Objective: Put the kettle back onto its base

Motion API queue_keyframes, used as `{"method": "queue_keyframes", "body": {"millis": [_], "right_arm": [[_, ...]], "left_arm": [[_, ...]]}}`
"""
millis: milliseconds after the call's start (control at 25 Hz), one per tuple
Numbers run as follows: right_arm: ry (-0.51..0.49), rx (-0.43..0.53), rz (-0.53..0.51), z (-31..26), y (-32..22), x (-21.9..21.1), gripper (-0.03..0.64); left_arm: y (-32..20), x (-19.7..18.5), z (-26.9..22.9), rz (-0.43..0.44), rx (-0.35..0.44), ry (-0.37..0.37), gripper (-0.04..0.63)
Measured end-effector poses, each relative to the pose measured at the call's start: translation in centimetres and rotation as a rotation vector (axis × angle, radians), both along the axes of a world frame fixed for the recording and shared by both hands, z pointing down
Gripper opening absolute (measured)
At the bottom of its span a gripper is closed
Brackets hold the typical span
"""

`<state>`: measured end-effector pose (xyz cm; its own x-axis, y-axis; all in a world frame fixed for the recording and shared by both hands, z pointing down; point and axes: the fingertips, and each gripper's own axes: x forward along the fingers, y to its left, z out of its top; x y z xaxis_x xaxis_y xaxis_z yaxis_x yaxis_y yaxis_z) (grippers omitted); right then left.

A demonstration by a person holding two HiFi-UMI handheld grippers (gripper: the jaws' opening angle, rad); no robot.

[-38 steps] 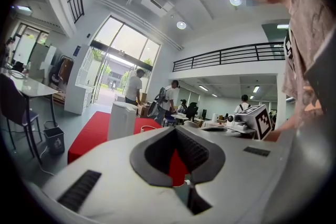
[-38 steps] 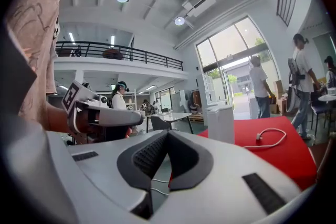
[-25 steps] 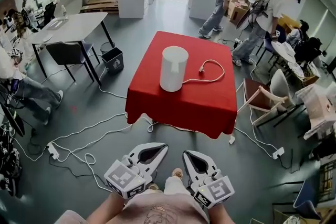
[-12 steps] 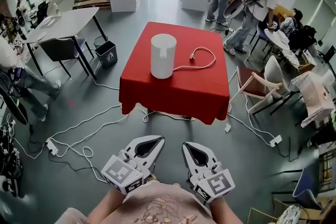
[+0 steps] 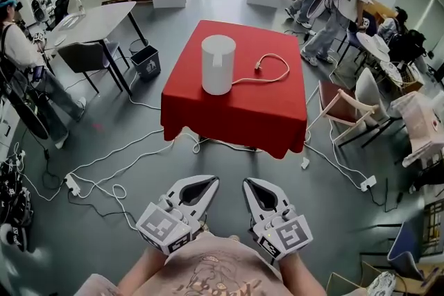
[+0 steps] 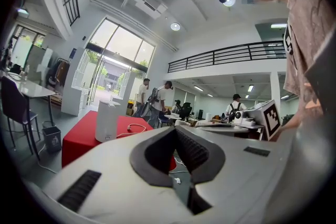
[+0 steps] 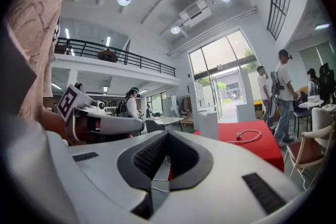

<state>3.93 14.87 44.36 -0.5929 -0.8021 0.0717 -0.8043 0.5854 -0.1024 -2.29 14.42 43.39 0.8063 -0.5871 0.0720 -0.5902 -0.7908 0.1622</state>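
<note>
The red-covered surface occupies the upper centre of the head view. The white kettle stands upright on its left half; no separate base can be made out. The left gripper and right gripper sit at bottom centre, well apart from the kettle, jaws pressed together on nothing. A white cable loops right of the kettle.
</note>
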Motion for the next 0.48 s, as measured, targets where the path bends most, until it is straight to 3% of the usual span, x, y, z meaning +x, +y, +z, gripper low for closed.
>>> {"method": "queue_keyframes", "body": {"millis": [480], "right_arm": [[0.006,0.013,-0.025,-0.1,-1.4,0.6,0.002]], "left_arm": [[-0.8,0.0,0.4,-0.035,-0.007,-0.005,-0.011]]}}
